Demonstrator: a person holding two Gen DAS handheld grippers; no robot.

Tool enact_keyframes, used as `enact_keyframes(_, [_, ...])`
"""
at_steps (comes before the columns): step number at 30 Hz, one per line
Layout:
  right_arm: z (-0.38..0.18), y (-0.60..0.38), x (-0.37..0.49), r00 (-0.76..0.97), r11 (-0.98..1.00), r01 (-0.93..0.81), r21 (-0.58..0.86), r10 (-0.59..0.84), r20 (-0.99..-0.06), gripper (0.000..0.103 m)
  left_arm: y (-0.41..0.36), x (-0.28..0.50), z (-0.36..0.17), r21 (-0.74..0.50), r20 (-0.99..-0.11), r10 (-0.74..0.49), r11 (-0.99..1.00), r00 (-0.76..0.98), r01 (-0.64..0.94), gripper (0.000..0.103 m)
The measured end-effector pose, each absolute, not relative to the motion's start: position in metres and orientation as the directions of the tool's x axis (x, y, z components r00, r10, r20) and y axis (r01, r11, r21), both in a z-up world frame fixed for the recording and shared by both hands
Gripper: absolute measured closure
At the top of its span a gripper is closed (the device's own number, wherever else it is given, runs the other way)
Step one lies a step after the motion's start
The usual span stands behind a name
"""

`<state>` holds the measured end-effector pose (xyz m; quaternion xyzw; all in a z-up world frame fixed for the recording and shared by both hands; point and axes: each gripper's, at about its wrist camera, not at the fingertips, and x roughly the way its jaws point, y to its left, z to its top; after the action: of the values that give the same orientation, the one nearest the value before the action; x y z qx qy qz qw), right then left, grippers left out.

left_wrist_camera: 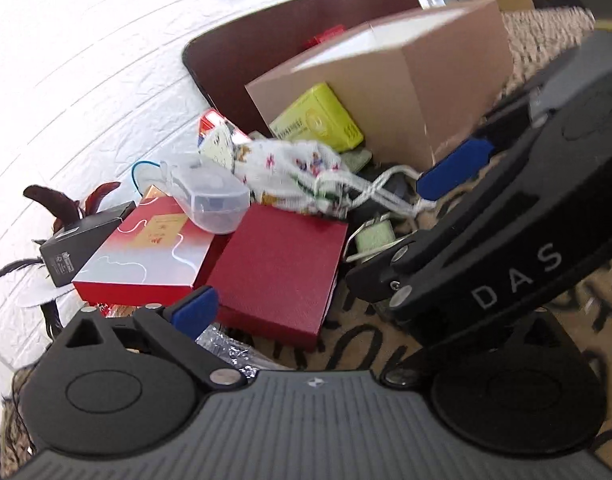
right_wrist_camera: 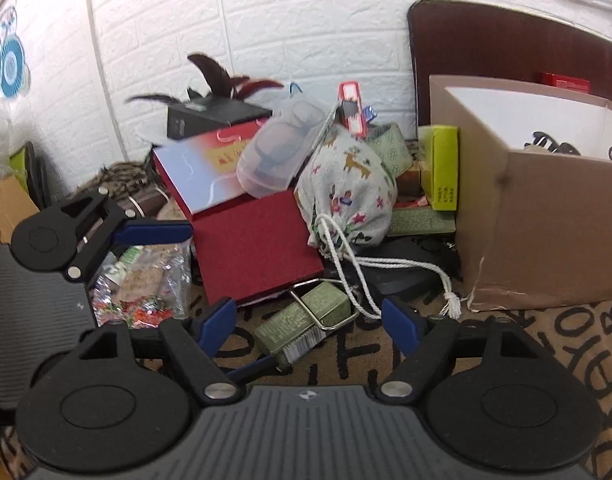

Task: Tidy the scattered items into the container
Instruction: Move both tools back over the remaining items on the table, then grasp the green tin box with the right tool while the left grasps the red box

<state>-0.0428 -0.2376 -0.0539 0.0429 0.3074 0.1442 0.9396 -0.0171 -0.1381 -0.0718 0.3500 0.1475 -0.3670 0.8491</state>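
An open brown cardboard box (right_wrist_camera: 546, 220) (left_wrist_camera: 406, 92) stands at the right on the rug. Left of it lies a heap: a deer-print drawstring bag (right_wrist_camera: 346, 184) (left_wrist_camera: 289, 164), a dark red box (right_wrist_camera: 253, 244) (left_wrist_camera: 281, 264), a red-and-silver gift box (right_wrist_camera: 201, 172), a clear plastic case (right_wrist_camera: 277, 152) and a yellow-green carton (right_wrist_camera: 442, 168). My right gripper (right_wrist_camera: 308, 312) (left_wrist_camera: 394, 232) is open, its pads on either side of a green clasp tin (right_wrist_camera: 310, 316) without touching it. My left gripper (left_wrist_camera: 306, 308) is wide open over the dark red box, its right finger hidden behind the right gripper.
A white brick wall backs the heap. A dark red panel (right_wrist_camera: 506, 40) stands behind the cardboard box. A black box (right_wrist_camera: 209, 116) with feathers sits at the back, a foil sweet packet (right_wrist_camera: 145, 284) at the front left. Bare lettered rug (right_wrist_camera: 566, 340) lies at the right.
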Motion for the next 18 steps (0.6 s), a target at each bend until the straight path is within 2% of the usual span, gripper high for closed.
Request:
enact_keyframes(2, [-0.059,-0.234,-0.034,0.758,0.96,-0.235,0.156,0.281,-0.589,0.023,-0.138,-0.02,-0.078,0.525,-0.489,-0.526,0.46,0.696,0.716,0.0])
enact_keyframes(4, [-0.066,-0.234,-0.027,0.748,0.964,-0.229,0.132,0.261,-0.61,0.016,-0.142,-0.022,-0.08,0.546,-0.484,-0.525,0.444,0.7,0.711,0.0])
enact_keyframes(7, [-0.066,-0.24,-0.029,0.749,0.965,-0.25,0.08,0.245,-0.615,0.013,-0.142,-0.021,-0.075,0.517,-0.502,-0.54,0.439,0.676,0.735,0.0])
enact_keyframes(10, [-0.062,-0.244,-0.036,0.764,0.968,-0.25,-0.009,0.191,-0.617,0.014,-0.139,-0.022,-0.07,0.489,-0.499,-0.555,0.454,0.666,0.745,0.0])
enact_keyframes(12, [-0.062,-0.25,-0.04,0.761,0.969,-0.247,-0.025,0.177,-0.624,0.019,-0.139,-0.024,-0.07,0.48,-0.497,-0.555,0.465,0.667,0.744,0.0])
enact_keyframes(18, [-0.068,-0.264,-0.049,0.741,0.973,-0.229,0.015,0.184,-0.646,0.019,-0.143,-0.019,-0.068,0.46,-0.495,-0.558,0.482,0.666,0.746,0.0])
